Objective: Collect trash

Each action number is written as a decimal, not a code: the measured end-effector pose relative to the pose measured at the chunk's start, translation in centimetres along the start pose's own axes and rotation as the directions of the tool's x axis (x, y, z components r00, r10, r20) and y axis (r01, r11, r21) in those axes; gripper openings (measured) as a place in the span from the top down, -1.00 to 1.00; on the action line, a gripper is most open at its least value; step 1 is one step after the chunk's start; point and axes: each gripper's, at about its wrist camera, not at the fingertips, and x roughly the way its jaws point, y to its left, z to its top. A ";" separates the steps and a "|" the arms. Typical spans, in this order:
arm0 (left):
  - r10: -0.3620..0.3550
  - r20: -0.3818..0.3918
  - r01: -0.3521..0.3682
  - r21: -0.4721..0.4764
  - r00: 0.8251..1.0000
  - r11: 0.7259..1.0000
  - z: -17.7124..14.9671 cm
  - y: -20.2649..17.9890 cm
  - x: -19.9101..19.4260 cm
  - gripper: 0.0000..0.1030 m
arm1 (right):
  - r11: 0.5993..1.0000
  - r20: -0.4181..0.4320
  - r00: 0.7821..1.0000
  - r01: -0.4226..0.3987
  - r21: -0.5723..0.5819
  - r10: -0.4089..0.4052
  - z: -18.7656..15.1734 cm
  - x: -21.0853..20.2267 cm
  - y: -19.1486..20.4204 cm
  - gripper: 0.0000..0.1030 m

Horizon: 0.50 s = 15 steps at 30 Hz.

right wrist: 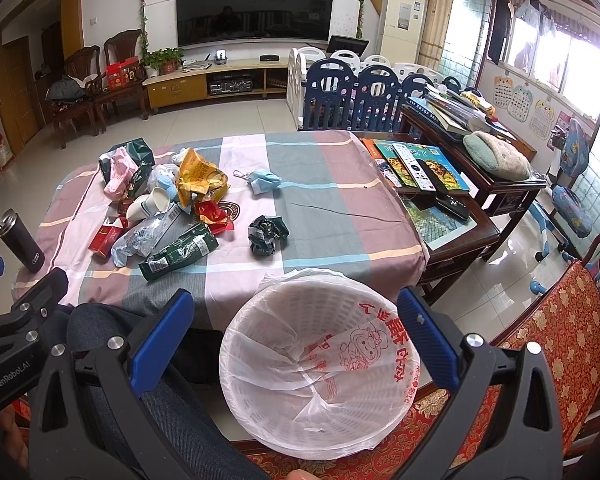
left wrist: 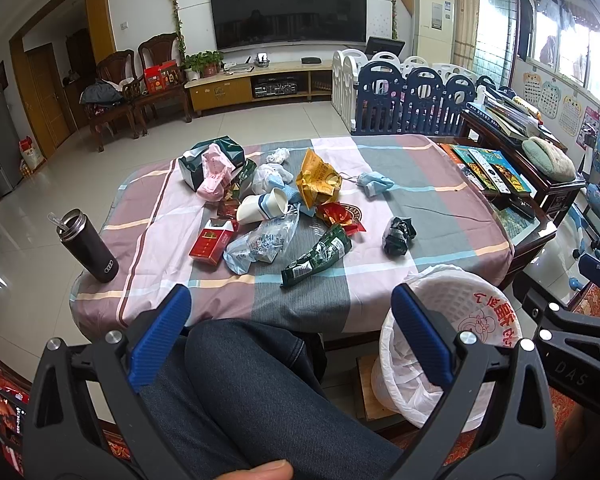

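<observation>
Trash lies scattered on the checked tablecloth (left wrist: 428, 184): a green wrapper (left wrist: 316, 254), a crumpled dark wrapper (left wrist: 398, 236), a red cigarette box (left wrist: 212, 242), a clear plastic bag (left wrist: 260, 244), a paper cup (left wrist: 262, 206), a yellow bag (left wrist: 318, 178) and a blue mask (left wrist: 374, 184). A white basket with a plastic liner (right wrist: 320, 364) stands on the floor by the table's near edge. My left gripper (left wrist: 290, 320) hangs open above a person's knee, short of the table. My right gripper (right wrist: 296, 320) is open above the basket, holding nothing.
A dark flask (left wrist: 88, 246) stands at the table's near left corner. Books and remotes (right wrist: 416, 164) cover the wooden side table on the right. A red patterned seat (right wrist: 556, 332) lies at the right. A playpen fence (left wrist: 412, 96) stands beyond the table.
</observation>
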 end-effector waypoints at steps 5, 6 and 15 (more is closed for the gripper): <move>0.000 0.000 0.000 0.000 1.000 1.000 0.1 0.1 0.0 -0.94 | 1.000 -0.002 1.000 -0.001 0.001 0.001 0.0 0.0 0.0 -0.94; -0.001 -0.001 0.001 0.000 1.000 1.000 0.1 0.1 0.0 -0.94 | 1.000 -0.001 1.000 -0.001 0.000 0.001 0.0 0.0 0.0 -0.94; -0.001 -0.002 0.001 -0.001 1.000 1.000 0.2 0.1 0.1 -0.94 | 1.000 -0.002 1.000 -0.001 0.001 0.001 0.0 0.1 0.0 -0.94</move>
